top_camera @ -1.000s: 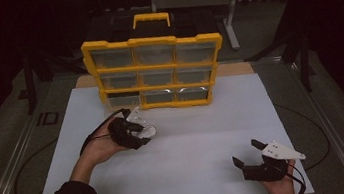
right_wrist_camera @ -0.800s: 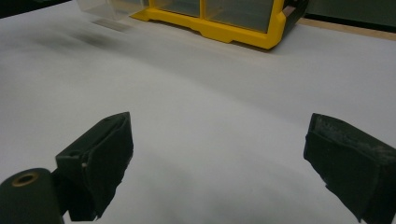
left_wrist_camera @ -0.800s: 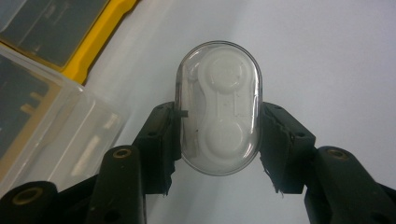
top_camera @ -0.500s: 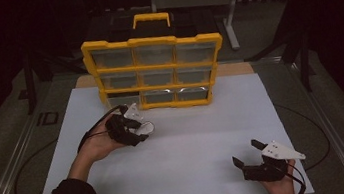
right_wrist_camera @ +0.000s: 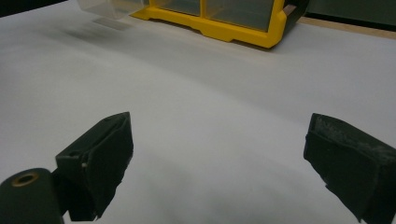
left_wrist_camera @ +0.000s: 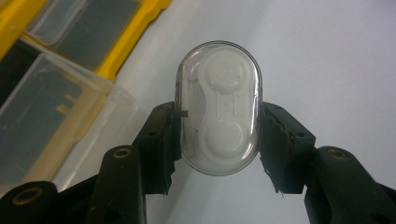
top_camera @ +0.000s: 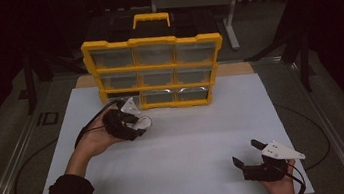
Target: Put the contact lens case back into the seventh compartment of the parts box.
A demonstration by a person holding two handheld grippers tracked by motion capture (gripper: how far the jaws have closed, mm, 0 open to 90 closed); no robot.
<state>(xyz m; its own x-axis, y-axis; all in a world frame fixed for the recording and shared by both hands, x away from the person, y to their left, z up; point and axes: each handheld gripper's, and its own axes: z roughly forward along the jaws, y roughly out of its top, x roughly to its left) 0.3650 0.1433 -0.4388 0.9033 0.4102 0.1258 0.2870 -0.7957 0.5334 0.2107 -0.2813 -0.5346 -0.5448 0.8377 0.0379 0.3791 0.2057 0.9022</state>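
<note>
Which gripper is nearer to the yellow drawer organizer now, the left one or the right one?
Left. The left gripper, shut on a clear oval case, is just in front of the yellow organizer's bottom-left drawer. The right gripper sits open at the table's near right edge, far away.

Most of the white table top [top_camera: 200, 138] is bare, so there's loads of room to move across the middle and the front edge. The only real blocker is the yellow organizer [top_camera: 154, 71] standing upright along the back. A clear drawer [left_wrist_camera: 56, 126] sticks out of its bottom-left corner, and the left gripper [top_camera: 130, 122] sits just beside it holding a clear oval case [left_wrist_camera: 218, 106]. The right gripper [top_camera: 250, 154], jaws wide apart, has open table ahead.
</note>
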